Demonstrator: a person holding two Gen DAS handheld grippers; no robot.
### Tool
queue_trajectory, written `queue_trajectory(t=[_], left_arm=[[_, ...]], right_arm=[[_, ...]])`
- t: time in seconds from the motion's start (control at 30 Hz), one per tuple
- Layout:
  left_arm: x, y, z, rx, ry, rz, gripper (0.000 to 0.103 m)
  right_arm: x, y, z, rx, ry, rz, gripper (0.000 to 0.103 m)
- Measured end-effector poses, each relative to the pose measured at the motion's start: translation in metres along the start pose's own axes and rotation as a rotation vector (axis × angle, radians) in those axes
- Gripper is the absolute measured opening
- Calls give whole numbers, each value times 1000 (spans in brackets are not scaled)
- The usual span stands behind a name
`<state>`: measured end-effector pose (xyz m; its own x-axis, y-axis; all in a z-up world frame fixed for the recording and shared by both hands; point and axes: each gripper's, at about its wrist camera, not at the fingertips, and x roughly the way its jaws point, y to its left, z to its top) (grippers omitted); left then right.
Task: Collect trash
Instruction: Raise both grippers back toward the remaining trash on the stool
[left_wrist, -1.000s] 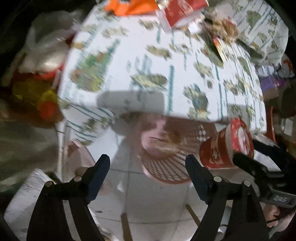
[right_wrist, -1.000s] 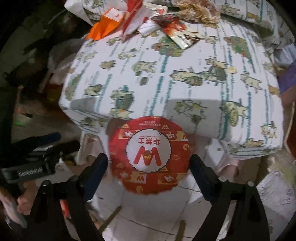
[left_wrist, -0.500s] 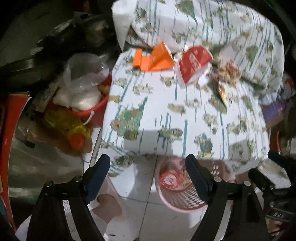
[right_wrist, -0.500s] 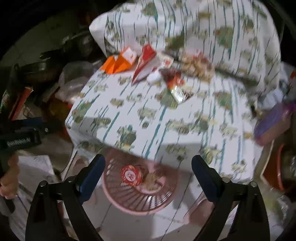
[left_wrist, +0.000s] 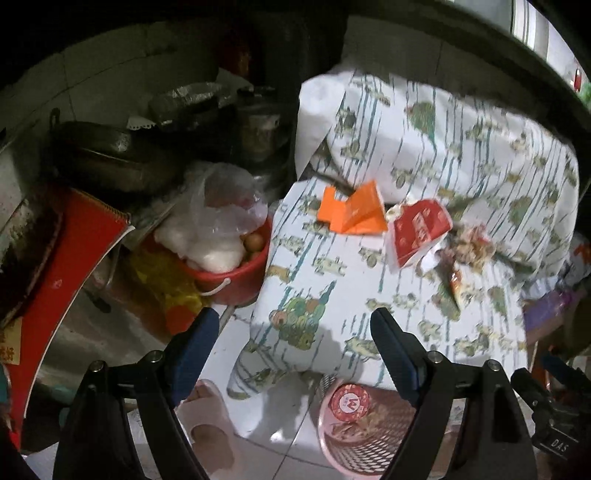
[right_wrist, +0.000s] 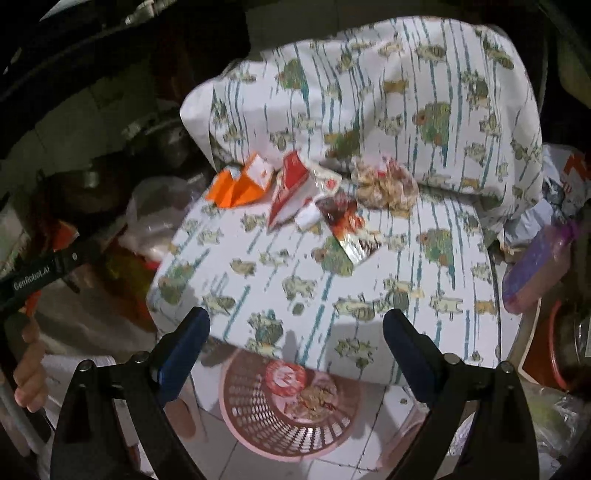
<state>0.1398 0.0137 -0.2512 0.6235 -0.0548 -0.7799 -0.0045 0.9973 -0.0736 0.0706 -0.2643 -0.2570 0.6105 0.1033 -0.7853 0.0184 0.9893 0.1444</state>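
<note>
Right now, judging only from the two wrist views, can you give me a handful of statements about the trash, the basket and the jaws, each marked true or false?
1. The round red paper cup lies inside the pink plastic mesh basket. True.
2. The right gripper grips the cup. False: its jaws stand open and empty.
3. The folded orange paper carton lies on the patterned tablecloth. True.
4. The basket stands on the table. False: it sits on the floor at the table's edge.
5. The left gripper holds a wrapper. False: open and empty.
</note>
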Motion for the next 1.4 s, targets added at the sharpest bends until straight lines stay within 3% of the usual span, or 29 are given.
queue_trajectory(t=[0.2, 0.4, 0.53, 0.73, 0.93, 1.1, 1.2, 1.23, 1.33, 1.4], left_arm=[[-12, -10, 1, 50, -56, 33, 86], [-21, -12, 4, 46, -89, 12, 88], [-22, -12, 4, 43, -142, 103, 89], [-28, -11, 10, 21, -176, 79, 91], [-30, -22, 11, 66, -201, 135, 92], [-36, -34, 15, 81, -219, 111, 92], [-38, -42, 19, 84, -223, 19, 98], [-36, -45, 21, 86, -227, 12, 103], [-27, -53, 32, 92, -245, 20, 103], [-21, -55, 42, 109, -260, 28, 103]], right_arm=[[-11, 10, 9, -35, -45, -1, 96], [-17, 15, 12, -54, -72, -7, 96], [-18, 11, 13, -37, -64, 26, 96], [-22, 1, 16, -12, -76, 13, 96], [-28, -2, 20, -6, -95, 3, 96], [-34, -3, 25, -3, -124, -13, 96], [-35, -5, 35, -23, -142, -31, 96], [-38, -6, 42, -52, -166, -60, 96], [-44, -13, 61, -102, -249, -143, 96], [-44, -25, 71, -78, -281, -154, 96]])
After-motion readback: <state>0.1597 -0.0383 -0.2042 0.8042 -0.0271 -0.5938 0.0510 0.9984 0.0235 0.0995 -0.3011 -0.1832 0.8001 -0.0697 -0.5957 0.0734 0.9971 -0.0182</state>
